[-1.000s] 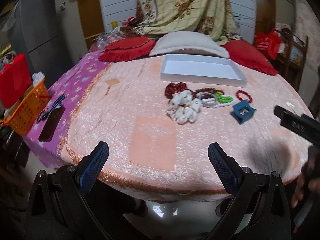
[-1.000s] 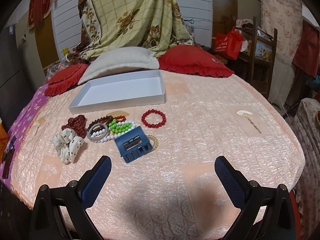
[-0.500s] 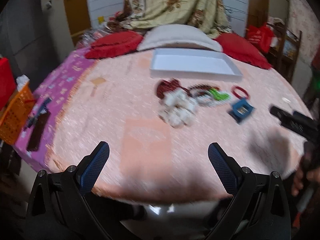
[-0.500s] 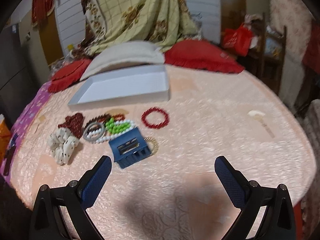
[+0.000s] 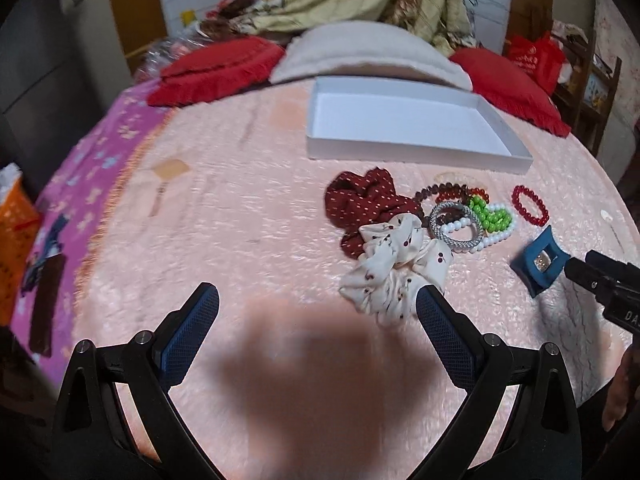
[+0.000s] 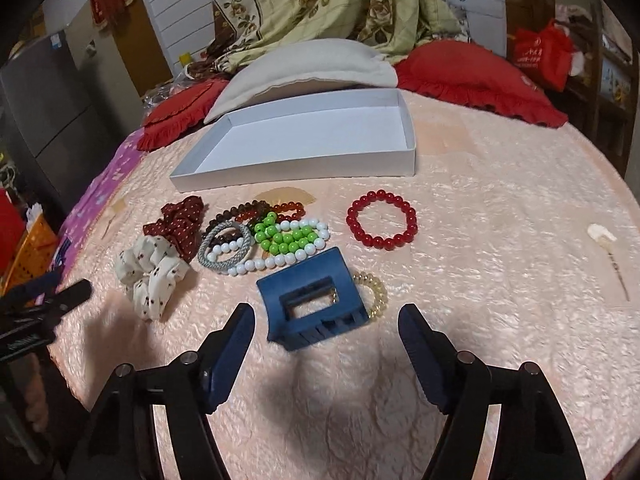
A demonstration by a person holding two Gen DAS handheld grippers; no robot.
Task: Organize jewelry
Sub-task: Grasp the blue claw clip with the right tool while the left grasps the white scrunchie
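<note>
Reading "DA" is all the right tongs' (image 5: 612, 288) cut-off body allows. Both tongs gape empty, the left tongs (image 5: 318, 330) beside the cherry-print scrunchie (image 5: 394, 268), a gold coil tie (image 6: 372, 290) half hidden behind the blue claw clip (image 6: 314, 300).

Bed cover (image 6: 500, 208): pink cloth, crinkled and softly lustrous.
Box (image 6: 304, 168): white card or paperboard, matt and smooth.
Red bead bracelet (image 6: 382, 220): glossy round beads, at 3 o'clock from the bead cluster.
Green beads (image 6: 284, 236) and white beads (image 6: 280, 260): shiny, smooth, plastic-looking.
Silver bangle (image 6: 224, 248): woven or mesh texture, dull metallic sheen.
Blue claw clip (image 6: 316, 300): matt plastic.
Spiral hair tie (image 6: 374, 292): translucent, glossy.
Dark red scrunchie (image 6: 180, 220) and cream scrunchie (image 6: 150, 272): gathered printed cloth, matt.
Left tool (image 5: 318, 320), right tool (image 6: 326, 344): black matt plastic arms with blue textured pads (image 6: 232, 356).
</note>
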